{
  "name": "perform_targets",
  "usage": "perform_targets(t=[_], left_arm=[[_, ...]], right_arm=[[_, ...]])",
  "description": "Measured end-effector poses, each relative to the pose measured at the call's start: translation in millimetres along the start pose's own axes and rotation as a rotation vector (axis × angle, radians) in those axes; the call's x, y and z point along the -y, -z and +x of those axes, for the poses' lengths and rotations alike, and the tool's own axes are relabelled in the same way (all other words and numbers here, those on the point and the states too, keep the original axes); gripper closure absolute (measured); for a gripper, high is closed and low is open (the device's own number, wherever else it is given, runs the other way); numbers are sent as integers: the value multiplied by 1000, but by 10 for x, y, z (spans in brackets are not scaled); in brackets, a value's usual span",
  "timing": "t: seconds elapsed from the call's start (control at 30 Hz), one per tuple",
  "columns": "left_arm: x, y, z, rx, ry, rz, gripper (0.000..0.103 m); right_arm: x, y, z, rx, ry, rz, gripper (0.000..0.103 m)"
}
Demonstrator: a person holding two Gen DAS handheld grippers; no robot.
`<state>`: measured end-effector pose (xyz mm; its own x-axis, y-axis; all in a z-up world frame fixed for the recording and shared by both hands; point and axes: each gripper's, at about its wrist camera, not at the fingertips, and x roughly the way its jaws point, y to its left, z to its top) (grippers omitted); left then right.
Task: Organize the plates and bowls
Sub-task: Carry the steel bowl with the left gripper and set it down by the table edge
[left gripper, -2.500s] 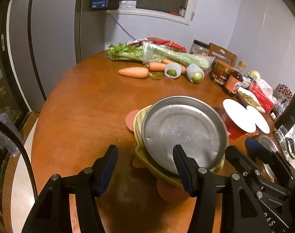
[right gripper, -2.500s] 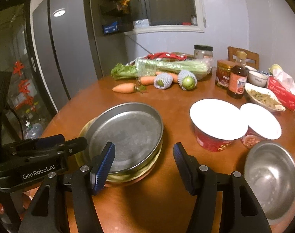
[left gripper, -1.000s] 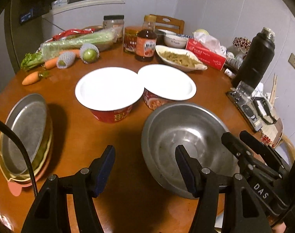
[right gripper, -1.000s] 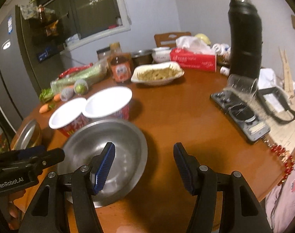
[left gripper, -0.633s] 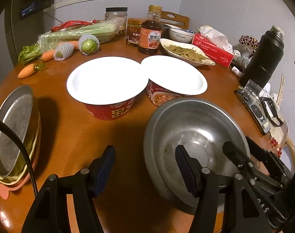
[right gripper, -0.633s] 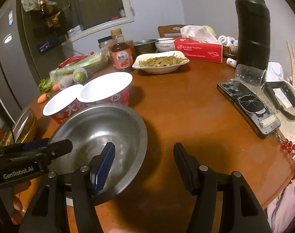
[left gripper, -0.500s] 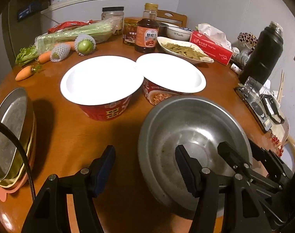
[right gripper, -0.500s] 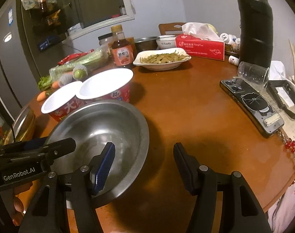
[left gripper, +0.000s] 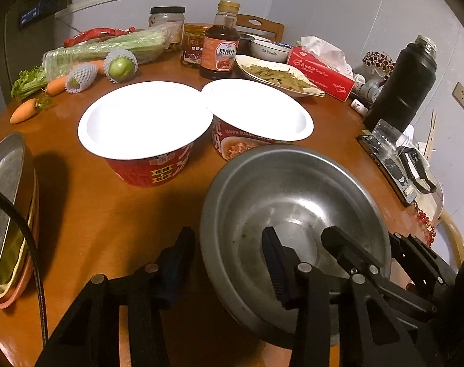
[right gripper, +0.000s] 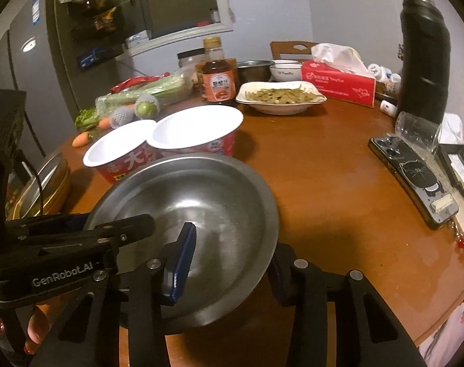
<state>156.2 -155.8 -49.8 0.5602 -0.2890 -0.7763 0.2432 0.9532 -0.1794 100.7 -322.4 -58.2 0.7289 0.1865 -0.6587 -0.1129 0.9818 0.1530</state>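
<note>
At the near edge of the round brown wooden table sits the wide stainless-steel bowl, just in front of two red instant-noodle cups with white lids. Both tools are closing on its rim, one jaw inside, one outside: the left gripper on its left side, the right gripper on its right. Far left lies the stack of metal and yellow plates.
</note>
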Motion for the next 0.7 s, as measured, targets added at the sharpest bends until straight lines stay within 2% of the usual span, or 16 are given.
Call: perform_targets(t=[0.13, 0.7], left_arm=[[3, 21, -82, 6, 7, 6, 64], [-264, 202, -571, 37, -13, -25, 63]], right_arm=[[-67, 4, -51, -1, -16, -14, 60], [-517, 31, -299, -22, -50, -86, 61]])
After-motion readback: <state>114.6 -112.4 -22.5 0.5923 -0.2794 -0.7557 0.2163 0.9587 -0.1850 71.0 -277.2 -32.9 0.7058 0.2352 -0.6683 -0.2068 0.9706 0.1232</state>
